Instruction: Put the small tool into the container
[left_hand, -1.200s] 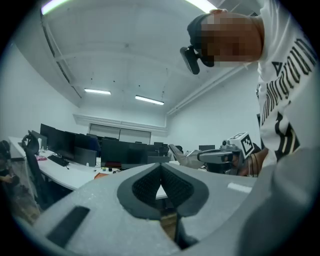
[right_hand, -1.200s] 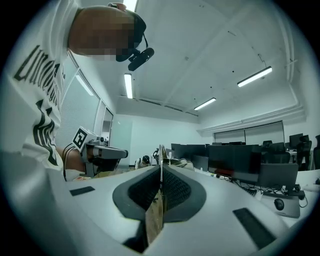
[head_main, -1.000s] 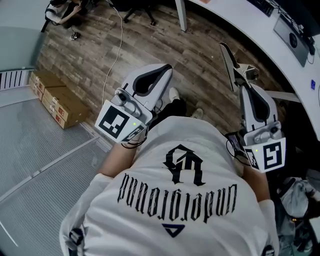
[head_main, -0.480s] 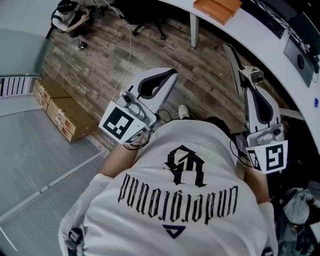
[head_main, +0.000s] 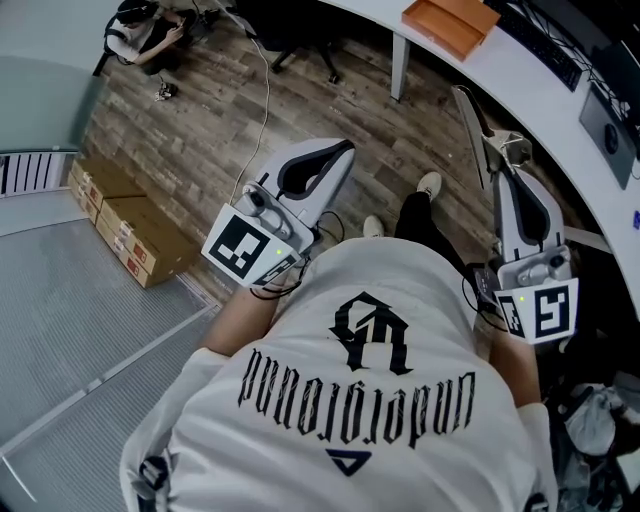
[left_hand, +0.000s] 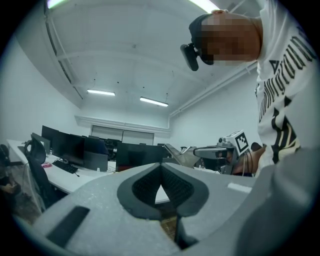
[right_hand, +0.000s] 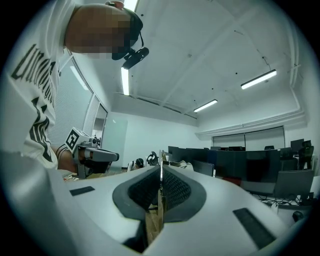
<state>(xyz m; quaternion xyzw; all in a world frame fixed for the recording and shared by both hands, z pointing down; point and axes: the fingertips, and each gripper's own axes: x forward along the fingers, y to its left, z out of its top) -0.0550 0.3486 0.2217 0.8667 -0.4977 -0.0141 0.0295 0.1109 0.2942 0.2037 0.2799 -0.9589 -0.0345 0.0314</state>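
Right gripper view – right gripper (right_hand: 161, 171) jaws pinching small tool (right_hand: 160, 200); left gripper (left_hand: 161, 170) jaws pressed together

Left gripper: my white-and-grey two-jaw left gripper (head_main: 338, 152) sits left of centre in the head view and points level toward the upper right. Its black ribbed pads meet at the tips with nothing between them.
Left forearm: my bare left forearm (head_main: 232, 318) rises from the lower left to the black-and-white marker cube (head_main: 245, 246).
Right gripper: my matching right gripper (head_main: 503, 172) is at the right edge, pointing level toward the top of the frame. Its jaws are closed on a thin grey flat tool (head_main: 470, 120) that juts past the tips.
Right forearm: my bare right forearm (head_main: 512, 372) lies tucked close to my side, lower right.
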